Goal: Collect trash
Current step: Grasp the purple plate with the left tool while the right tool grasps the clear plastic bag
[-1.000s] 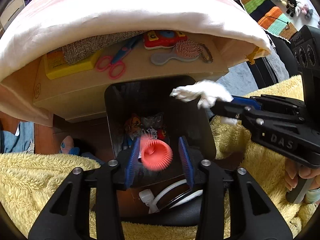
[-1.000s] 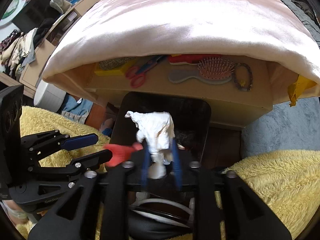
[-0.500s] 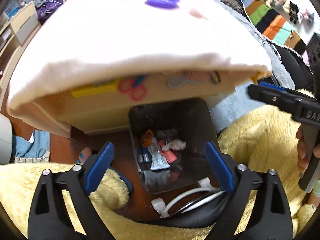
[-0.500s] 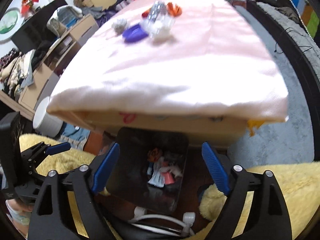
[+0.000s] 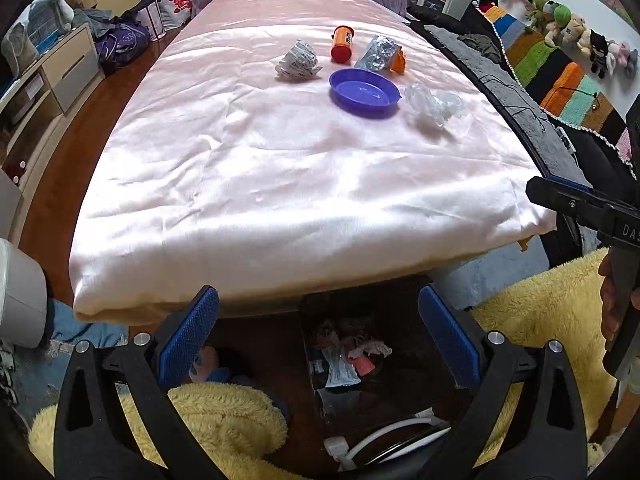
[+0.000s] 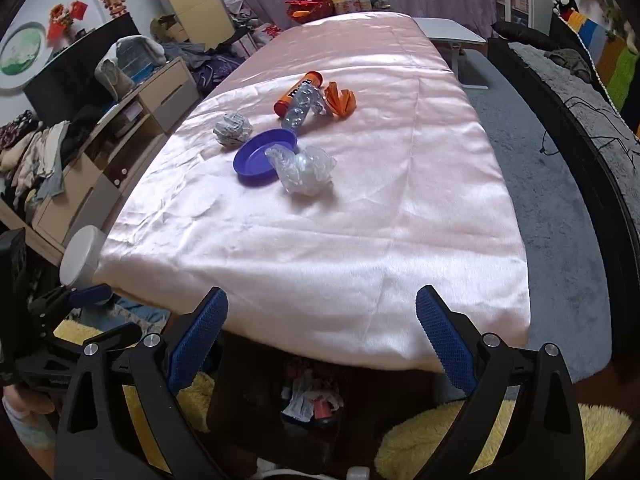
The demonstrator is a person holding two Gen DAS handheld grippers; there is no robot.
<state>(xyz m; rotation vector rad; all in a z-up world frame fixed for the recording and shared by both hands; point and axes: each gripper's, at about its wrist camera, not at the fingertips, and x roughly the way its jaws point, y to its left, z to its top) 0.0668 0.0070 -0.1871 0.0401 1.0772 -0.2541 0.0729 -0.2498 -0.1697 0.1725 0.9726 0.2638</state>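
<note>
A black bin [image 5: 404, 364] stands on the floor under the near table edge, with several trash pieces inside; it also shows in the right wrist view [image 6: 248, 400]. On the pink cloth [image 5: 280, 168] lie a crumpled paper ball [image 5: 298, 62], an orange tube [image 5: 342, 43], a crushed clear bottle [image 5: 378, 52], an orange paper piece [image 5: 398, 62], a purple dish [image 5: 364, 92] and crumpled clear plastic [image 5: 434, 105]. My left gripper [image 5: 318, 340] is open and empty above the bin. My right gripper [image 6: 320, 340] is open and empty at the table's near edge.
Yellow fluffy fabric [image 5: 532, 320] lies on both sides of the bin. A dark sofa [image 6: 580, 120] with a striped blanket runs along the right. Drawers and clutter [image 6: 120, 112] stand at the left. A white round container [image 6: 80, 256] sits by the table's left corner.
Both grippers let go of their trash, a red piece and a white tissue, into the bin, opened wide and rose, so the table top has come into view.
</note>
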